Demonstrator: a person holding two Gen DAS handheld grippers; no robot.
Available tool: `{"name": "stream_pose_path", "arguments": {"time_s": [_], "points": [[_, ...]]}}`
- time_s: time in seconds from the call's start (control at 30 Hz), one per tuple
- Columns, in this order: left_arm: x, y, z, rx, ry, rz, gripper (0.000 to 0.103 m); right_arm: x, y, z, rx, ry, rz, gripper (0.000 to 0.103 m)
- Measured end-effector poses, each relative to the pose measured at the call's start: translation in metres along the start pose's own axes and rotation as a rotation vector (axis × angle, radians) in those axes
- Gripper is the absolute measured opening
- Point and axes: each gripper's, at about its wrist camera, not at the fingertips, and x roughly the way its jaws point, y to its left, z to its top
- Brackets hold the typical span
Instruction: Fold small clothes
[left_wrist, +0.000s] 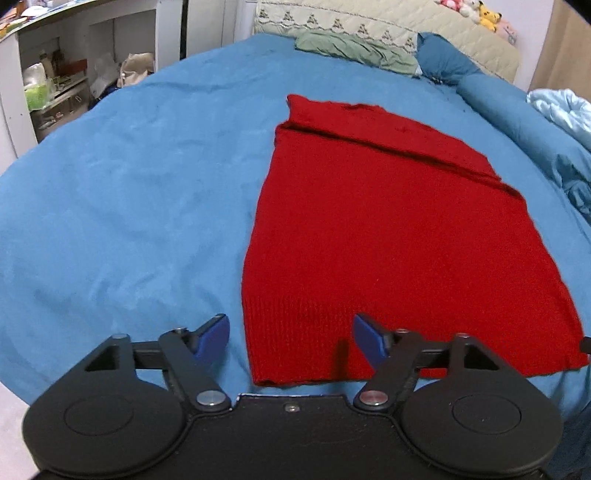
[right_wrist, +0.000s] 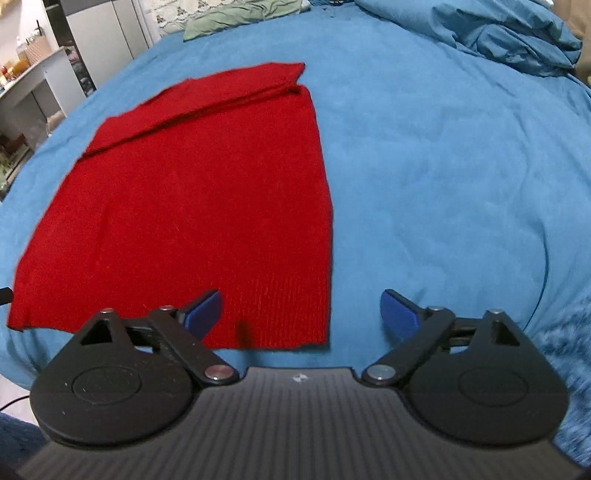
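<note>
A red knit garment lies flat on the blue bed cover, with a folded layer across its far end. Its ribbed hem is nearest me. My left gripper is open and empty, hovering over the hem's near left corner. In the right wrist view the same garment lies left of centre. My right gripper is open and empty, straddling the hem's near right corner. Neither gripper holds cloth.
A green cloth and a quilted cream blanket lie at the far end of the bed. Bunched blue bedding lies at the far right. White shelves with clutter stand left of the bed.
</note>
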Motion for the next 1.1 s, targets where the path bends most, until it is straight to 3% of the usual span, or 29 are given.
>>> {"name": "stream_pose_path", "arguments": {"time_s": [0.17,0.5,0.6,0.67,0.73,0.83,1.0,1.1], "points": [[0.012,0.003,-0.009,0.003,0.018,0.020,0.066,0.009,0.006,-0.012,-0.017,0.007,-0.014,0.090],[0.020,0.007,-0.016,-0.028,0.021,0.040,0.063,0.020,0.011,-0.008,-0.058,0.009,-0.032,0.082],[0.018,0.004,-0.014,-0.017,0.017,0.024,0.039,0.022,0.010,-0.007,-0.075,-0.001,-0.031,0.071],[0.017,-0.001,-0.015,0.004,0.016,0.037,0.015,0.022,0.011,-0.007,-0.088,-0.012,-0.035,0.060],[0.015,-0.005,-0.014,0.010,0.018,0.053,0.009,0.023,0.012,-0.007,-0.098,-0.018,-0.027,0.031],[0.010,-0.010,-0.010,0.020,0.017,0.068,0.006,0.022,0.012,-0.005,-0.096,-0.020,-0.008,0.022],[-0.023,-0.015,0.012,0.035,-0.042,0.050,0.006,0.000,0.003,0.011,-0.019,-0.053,0.060,0.021],[-0.045,-0.016,0.040,0.000,-0.098,-0.004,0.006,-0.022,-0.007,0.035,0.049,-0.086,0.149,0.021]]}}
